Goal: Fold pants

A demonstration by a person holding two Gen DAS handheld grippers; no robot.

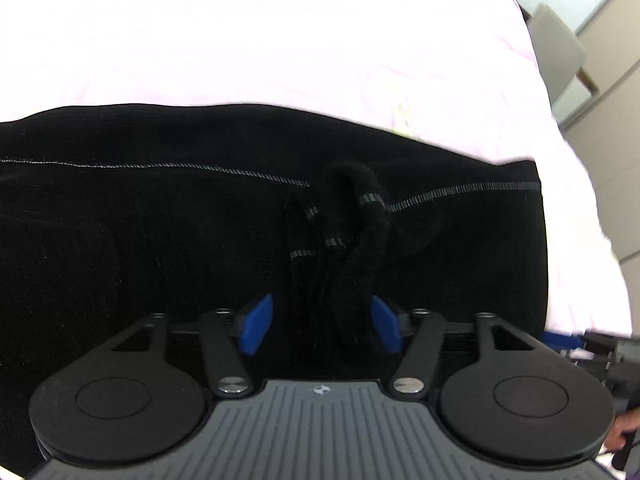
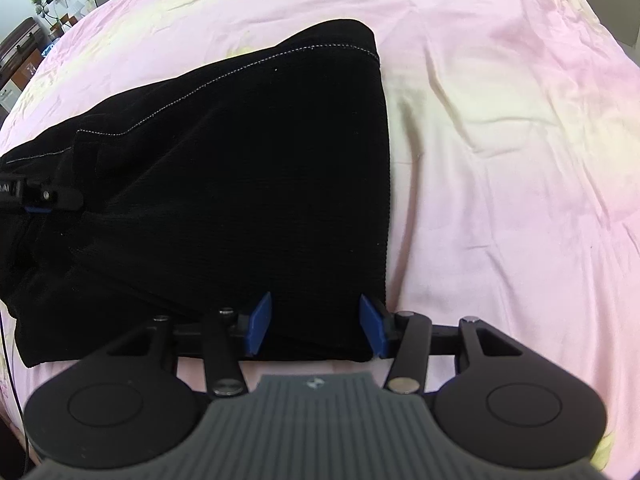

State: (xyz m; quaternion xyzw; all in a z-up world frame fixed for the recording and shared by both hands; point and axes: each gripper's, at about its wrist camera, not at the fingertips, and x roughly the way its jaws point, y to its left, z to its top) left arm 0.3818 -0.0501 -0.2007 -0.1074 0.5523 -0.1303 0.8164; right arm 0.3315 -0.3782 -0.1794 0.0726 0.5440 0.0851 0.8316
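Black pants (image 2: 248, 168) lie folded on a pink bed sheet (image 2: 500, 140), with grey stitching along one hem. In the left wrist view the pants (image 1: 160, 240) fill the lower half, and a bunched ridge of cloth with a drawstring (image 1: 352, 240) rises between the blue pads. My left gripper (image 1: 322, 324) stands open around that ridge. My right gripper (image 2: 316, 330) is open, its pads on either side of the pants' near right corner. The left gripper also shows at the left edge of the right wrist view (image 2: 44, 196), on the pants.
The pink sheet (image 1: 280, 40) stretches beyond the pants. Grey furniture and a wall (image 1: 568, 48) stand past the bed's right edge. A shelf with a plant (image 2: 40, 8) is at the far left. The right gripper's tip (image 1: 580, 340) shows by the pants' right edge.
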